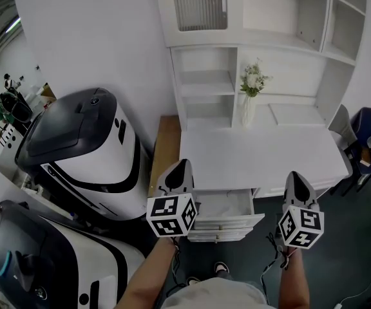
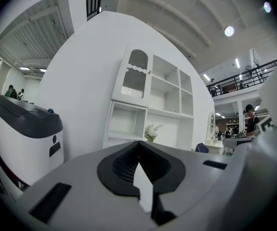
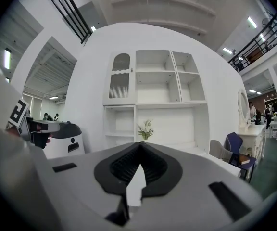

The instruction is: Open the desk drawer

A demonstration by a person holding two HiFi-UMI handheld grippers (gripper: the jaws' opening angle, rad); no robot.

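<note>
The white desk (image 1: 263, 156) stands below me in the head view, with its left top drawer (image 1: 224, 205) pulled out toward me and its pale inside showing. My left gripper (image 1: 180, 166) hovers over the drawer's left edge, jaws together with nothing between them. My right gripper (image 1: 295, 176) hangs to the right of the drawer at the desk's front edge, also shut and empty. Neither touches the drawer. In the left gripper view the left gripper (image 2: 139, 142) points level at the hutch, and the right gripper (image 3: 140, 143) does the same in its own view.
A white hutch (image 1: 263, 37) with open shelves rises behind the desk, and a vase of flowers (image 1: 250, 95) stands on the desk. Two large white-and-black machines (image 1: 82, 147) (image 1: 37, 262) crowd the left. A blue chair (image 1: 364, 140) sits at the right. My feet (image 1: 221, 269) are below the drawer.
</note>
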